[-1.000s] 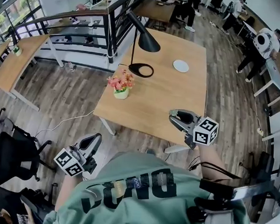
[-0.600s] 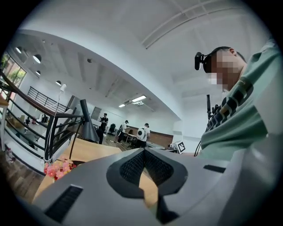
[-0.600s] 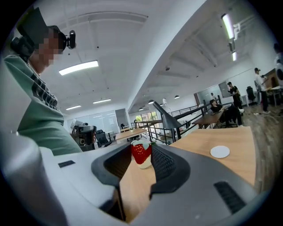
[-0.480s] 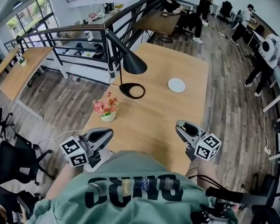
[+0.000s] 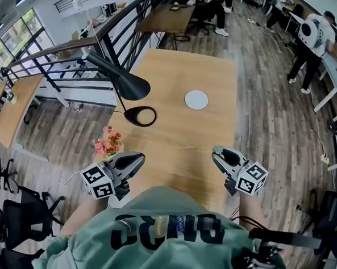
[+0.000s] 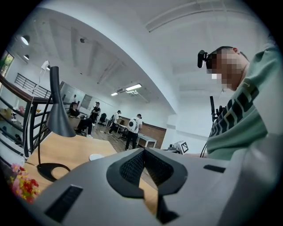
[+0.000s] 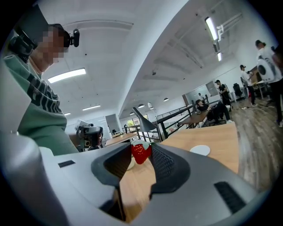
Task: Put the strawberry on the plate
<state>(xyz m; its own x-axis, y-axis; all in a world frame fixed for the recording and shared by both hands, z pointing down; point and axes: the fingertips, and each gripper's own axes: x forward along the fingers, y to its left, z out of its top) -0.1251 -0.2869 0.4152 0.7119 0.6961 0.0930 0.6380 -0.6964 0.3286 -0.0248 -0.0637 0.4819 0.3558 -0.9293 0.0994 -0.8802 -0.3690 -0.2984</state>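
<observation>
A black lamp and potted flowers stand on the wooden table.

The only lettering I can find is a row of big dark block letters across the person's green shirt, at six o'clock in my head view. From here they run upside down and fold with the cloth, so I cannot make a sure word of them. In both gripper views the same print shows only as broken dark strokes. The marker cube on the left gripper at eight o'clock, and the second marker cube on the right gripper at four o'clock, bear black-and-white square patterns, with no letters or digits.
</observation>
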